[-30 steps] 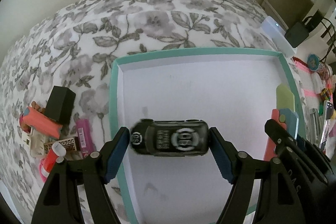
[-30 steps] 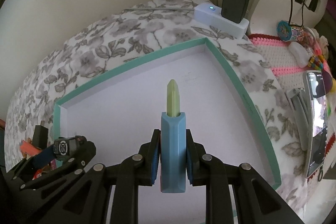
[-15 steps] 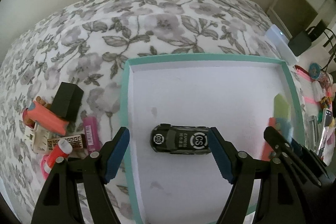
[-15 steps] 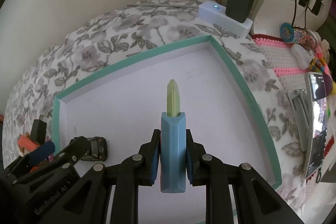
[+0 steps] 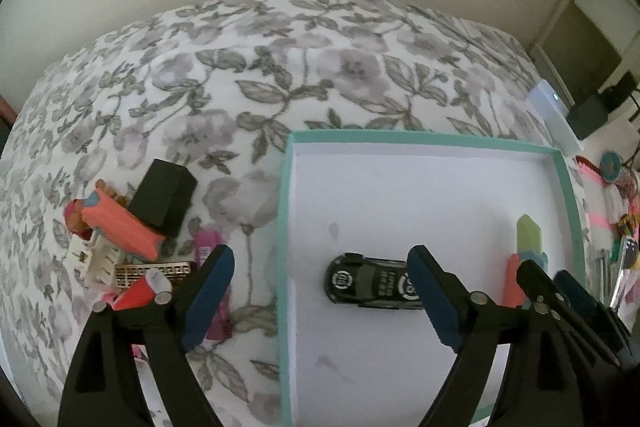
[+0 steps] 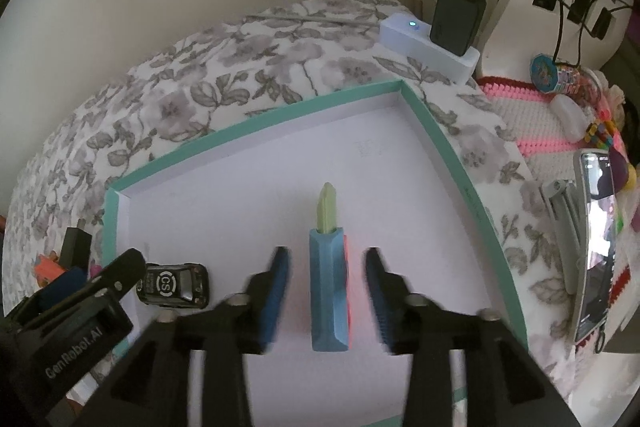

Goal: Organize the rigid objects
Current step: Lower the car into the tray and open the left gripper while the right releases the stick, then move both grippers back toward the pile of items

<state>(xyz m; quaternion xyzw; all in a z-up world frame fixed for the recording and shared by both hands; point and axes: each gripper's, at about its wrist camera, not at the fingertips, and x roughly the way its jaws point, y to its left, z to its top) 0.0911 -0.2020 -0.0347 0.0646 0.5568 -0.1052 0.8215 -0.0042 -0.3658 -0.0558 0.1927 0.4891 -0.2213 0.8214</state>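
A black toy car [image 5: 370, 282] lies on the white floor of a shallow teal-rimmed tray [image 5: 285, 211]; it also shows in the right wrist view [image 6: 176, 283]. My left gripper [image 5: 318, 293] is open and empty above the tray's left rim, the car near its right finger. A blue, green-tipped toy knife [image 6: 329, 281] lies in the tray [image 6: 448, 155]. My right gripper [image 6: 325, 293] is open, its fingers apart on either side of the knife. The knife also shows in the left wrist view [image 5: 527, 239].
A pile of loose items lies on the floral cloth left of the tray: a black block [image 5: 164, 197], a salmon piece [image 5: 120, 223], a white connector [image 5: 98, 259], a magenta piece [image 5: 208, 247]. A white charger box [image 6: 428, 47], cables, a phone [image 6: 596, 239] and trinkets stand to the right.
My left gripper let go of the car, which now lies in the tray, and drew left and back. My right gripper opened and released the knife onto the tray floor.
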